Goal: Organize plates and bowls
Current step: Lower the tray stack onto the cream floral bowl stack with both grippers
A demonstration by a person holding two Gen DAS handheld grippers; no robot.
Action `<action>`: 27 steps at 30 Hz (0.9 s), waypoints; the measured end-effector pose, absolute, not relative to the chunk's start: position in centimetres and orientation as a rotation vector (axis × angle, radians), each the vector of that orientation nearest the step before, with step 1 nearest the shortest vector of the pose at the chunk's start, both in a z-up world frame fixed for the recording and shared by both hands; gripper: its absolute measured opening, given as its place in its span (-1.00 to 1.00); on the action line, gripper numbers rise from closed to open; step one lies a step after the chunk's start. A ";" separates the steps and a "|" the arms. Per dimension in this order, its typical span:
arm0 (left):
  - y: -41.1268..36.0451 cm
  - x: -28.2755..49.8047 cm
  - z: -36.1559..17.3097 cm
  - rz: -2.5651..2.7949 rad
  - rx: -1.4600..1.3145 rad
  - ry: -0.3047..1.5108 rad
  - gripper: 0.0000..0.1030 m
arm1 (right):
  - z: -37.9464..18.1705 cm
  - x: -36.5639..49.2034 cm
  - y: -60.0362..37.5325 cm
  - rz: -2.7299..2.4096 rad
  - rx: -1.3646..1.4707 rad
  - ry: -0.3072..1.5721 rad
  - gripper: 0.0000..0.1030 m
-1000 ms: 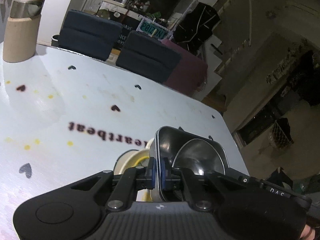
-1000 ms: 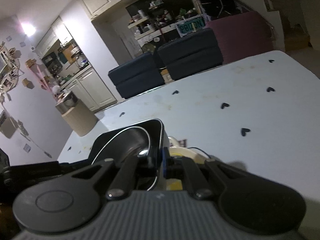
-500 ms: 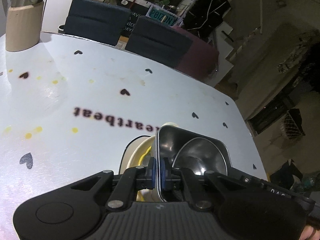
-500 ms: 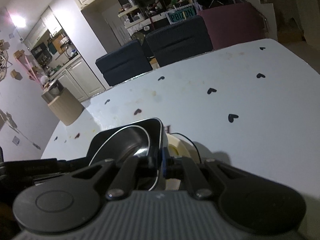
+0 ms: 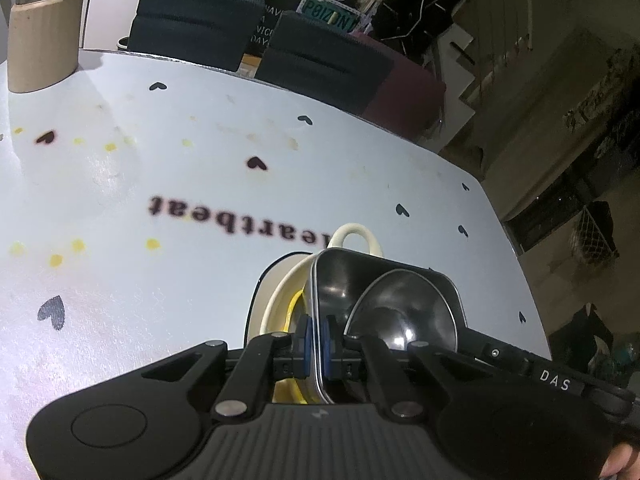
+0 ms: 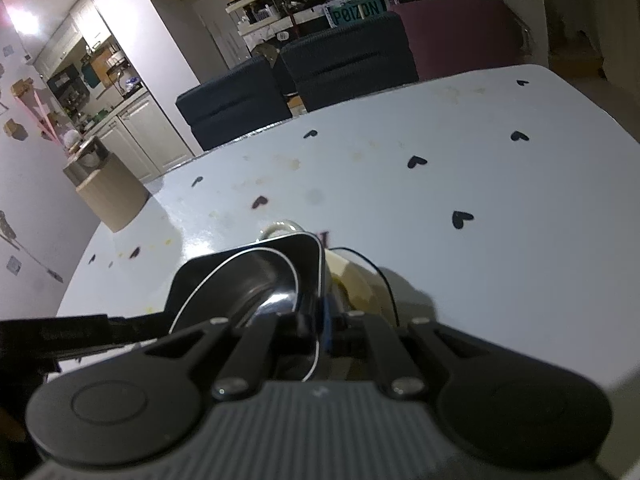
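A square steel dish (image 5: 340,280) with a round steel bowl (image 5: 404,316) nested in it is held over a cream bowl (image 5: 276,300) with a loop handle and yellow inside. My left gripper (image 5: 316,340) is shut on the dish's left rim. My right gripper (image 6: 322,320) is shut on the dish's (image 6: 308,256) right rim; the round bowl (image 6: 248,284) shows inside it and the cream bowl (image 6: 360,280) below. Whether the dish touches the cream bowl is hidden.
The white table (image 5: 160,184) has black hearts, the word "heartbeat" and yellow stains. A tan canister (image 5: 40,44) stands at its far left corner. Dark blue chairs (image 5: 192,20) line the far edge. The table's right edge (image 5: 516,248) is close.
Both grippers, still shut on the steel dish, have tilted down and lowered it over the cream bowl. More of the cream bowl and its handle now shows.
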State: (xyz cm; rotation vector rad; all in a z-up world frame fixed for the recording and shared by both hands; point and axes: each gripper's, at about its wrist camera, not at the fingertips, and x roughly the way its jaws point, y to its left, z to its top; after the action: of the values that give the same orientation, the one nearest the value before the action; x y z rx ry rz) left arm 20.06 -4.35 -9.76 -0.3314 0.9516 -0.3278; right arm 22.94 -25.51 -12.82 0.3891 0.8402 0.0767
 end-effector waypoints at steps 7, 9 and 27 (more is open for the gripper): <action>-4.6 20.1 -10.0 -0.330 -0.308 0.965 -0.90 | -13.1 22.7 -25.5 0.073 0.382 0.861 -0.90; -4.7 20.1 -10.1 -0.333 -0.300 0.968 -0.90 | -13.3 22.9 -25.3 0.065 0.374 0.868 -0.90; -4.6 20.1 -10.1 -0.354 -0.293 0.971 -0.89 | -13.7 23.1 -25.6 0.062 0.387 0.877 -0.90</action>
State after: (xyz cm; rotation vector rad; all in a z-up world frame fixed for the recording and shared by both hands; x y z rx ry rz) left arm 20.07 -4.60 -10.14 -0.2932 0.9706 -0.3535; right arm 23.10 -25.57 -13.69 0.3869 0.8771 0.0616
